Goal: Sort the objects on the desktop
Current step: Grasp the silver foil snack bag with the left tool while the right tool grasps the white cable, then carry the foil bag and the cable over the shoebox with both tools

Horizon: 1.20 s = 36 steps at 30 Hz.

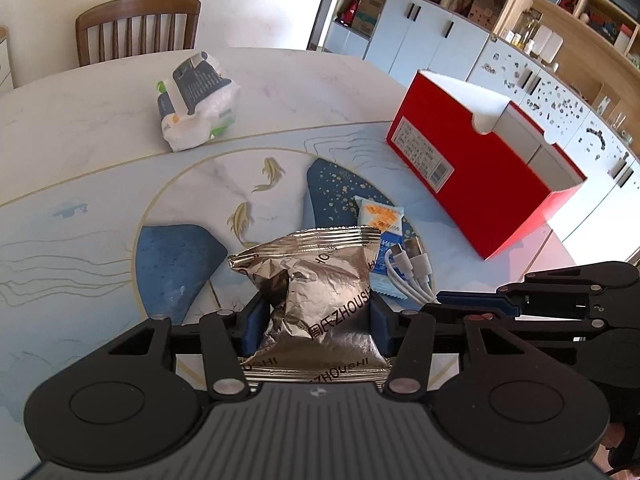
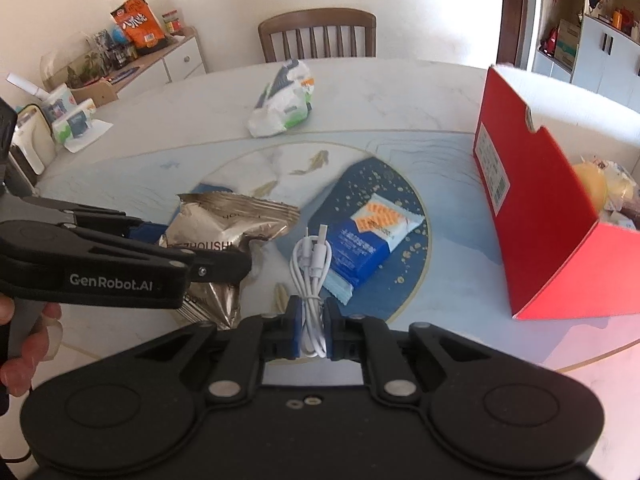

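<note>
1. The left wrist view looks along the left gripper (image 1: 316, 316), whose jaws are clenched on a crinkled silver snack bag (image 1: 316, 280) at lower centre of the frame; the blue pads press on both its sides.
2. The right wrist view shows that same silver bag from the side at centre left, pinched in the left gripper (image 2: 240, 264), with a hand (image 2: 24, 344) on the handle at the left edge.
3. The right gripper (image 2: 312, 328) sits at lower centre of its own view, jaws clamped on a coiled white cable (image 2: 312, 272) whose plugs lie forward on the counter (image 2: 400, 112).
4. In the left view the right gripper (image 1: 444, 300) enters from the right edge; there only the cable's plug ends show.
5. A blue and white packet (image 2: 368, 240) lies on the counter's dark blue pattern, touching the cable, in mid frame of both views.
6. The red box (image 2: 548, 240) stands on the right. Only the right view sees into it: yellowish and wrapped items inside. The left view shows its white interior and label.
7. A white tissue pack (image 1: 196, 100) rests near a wooden chair (image 1: 136, 28) at the top.
8. Only the right view shows a sideboard (image 2: 160, 60) at upper left; only the left view shows shelving (image 1: 560, 20) at upper right.
</note>
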Each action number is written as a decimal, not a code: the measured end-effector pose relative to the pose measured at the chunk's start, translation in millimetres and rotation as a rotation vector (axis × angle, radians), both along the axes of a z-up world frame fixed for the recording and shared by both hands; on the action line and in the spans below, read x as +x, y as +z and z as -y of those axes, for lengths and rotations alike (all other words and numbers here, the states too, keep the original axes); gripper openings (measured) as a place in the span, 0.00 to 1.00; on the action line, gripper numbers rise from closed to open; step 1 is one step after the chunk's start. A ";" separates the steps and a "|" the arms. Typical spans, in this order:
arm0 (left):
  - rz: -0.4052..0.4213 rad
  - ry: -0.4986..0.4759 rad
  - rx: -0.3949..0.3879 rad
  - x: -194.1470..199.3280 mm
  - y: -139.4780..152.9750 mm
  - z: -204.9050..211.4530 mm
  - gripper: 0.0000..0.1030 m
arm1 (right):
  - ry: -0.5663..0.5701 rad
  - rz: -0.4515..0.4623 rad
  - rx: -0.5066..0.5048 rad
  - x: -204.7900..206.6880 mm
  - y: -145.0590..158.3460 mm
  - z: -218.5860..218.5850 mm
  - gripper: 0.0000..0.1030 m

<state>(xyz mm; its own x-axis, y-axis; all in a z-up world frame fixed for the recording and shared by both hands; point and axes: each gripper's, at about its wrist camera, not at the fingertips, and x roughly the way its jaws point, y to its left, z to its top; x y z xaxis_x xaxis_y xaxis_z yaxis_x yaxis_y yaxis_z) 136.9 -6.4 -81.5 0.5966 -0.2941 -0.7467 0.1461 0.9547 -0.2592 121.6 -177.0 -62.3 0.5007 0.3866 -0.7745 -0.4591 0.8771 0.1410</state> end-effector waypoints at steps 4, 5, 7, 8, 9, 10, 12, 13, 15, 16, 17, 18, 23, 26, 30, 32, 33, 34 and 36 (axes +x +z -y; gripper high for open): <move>0.012 -0.001 -0.012 -4.0 11.5 1.7 0.50 | 0.002 0.007 0.009 -1.0 12.4 2.7 0.10; 0.015 -0.003 -0.014 -4.7 14.1 2.7 0.50 | 0.003 0.007 0.011 -1.0 15.3 3.7 0.10; 0.027 -0.011 -0.016 -6.6 20.6 5.3 0.50 | 0.001 0.008 0.021 -1.3 22.1 7.1 0.10; 0.032 -0.015 -0.018 -7.5 23.8 6.8 0.50 | 0.000 0.010 0.024 -1.3 25.5 8.5 0.10; 0.036 -0.020 -0.020 -8.3 27.1 8.3 0.50 | -0.001 0.014 0.026 -1.3 29.5 10.3 0.10; 0.039 -0.022 -0.022 -8.8 29.9 9.6 0.50 | -0.003 0.018 0.029 -1.2 33.5 11.9 0.10; 0.045 -0.026 -0.031 -8.8 35.9 12.3 0.50 | -0.008 0.026 0.037 -0.7 41.6 16.1 0.10; 0.047 -0.027 -0.034 -8.9 38.6 13.5 0.50 | -0.009 0.030 0.038 -0.6 45.1 17.8 0.10; 0.054 -0.028 -0.042 -8.6 44.8 16.5 0.50 | -0.016 0.038 0.046 0.5 52.6 22.7 0.10; 0.058 -0.030 -0.045 -8.5 48.2 18.4 0.50 | -0.019 0.040 0.052 1.5 55.7 25.1 0.10; 0.062 -0.031 -0.045 -8.3 51.0 20.3 0.50 | -0.023 0.043 0.057 2.8 58.9 28.1 0.10; 0.068 -0.035 -0.046 -8.1 54.6 22.8 0.50 | -0.027 0.048 0.061 3.8 61.8 31.0 0.10; 0.086 -0.048 -0.047 -6.1 66.7 35.6 0.50 | -0.049 0.064 0.088 11.6 74.5 46.4 0.10; 0.094 -0.050 -0.043 -2.8 71.8 44.1 0.50 | -0.061 0.075 0.102 18.0 80.7 58.2 0.10; 0.104 -0.047 -0.040 2.7 77.6 57.4 0.50 | -0.074 0.094 0.114 26.7 86.8 75.3 0.10; 0.110 -0.049 -0.036 6.1 80.1 64.7 0.50 | -0.078 0.104 0.114 31.4 88.6 84.6 0.10; 0.113 -0.049 -0.034 8.3 81.3 69.2 0.50 | -0.078 0.108 0.116 33.5 89.4 89.7 0.10; 0.115 -0.049 -0.032 10.6 82.2 73.1 0.50 | -0.079 0.111 0.117 35.6 90.0 94.1 0.10; 0.119 -0.050 -0.030 15.5 84.2 82.5 0.50 | -0.081 0.117 0.120 40.2 90.7 104.2 0.10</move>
<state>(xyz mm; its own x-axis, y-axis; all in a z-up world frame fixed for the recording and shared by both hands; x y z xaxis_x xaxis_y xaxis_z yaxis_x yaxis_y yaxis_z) 152.4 -88.9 2.7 0.6646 -0.3463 -0.6621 0.2243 0.9377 -0.2653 161.8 -281.1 28.3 0.6178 0.4275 -0.6600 -0.4074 0.8919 0.1963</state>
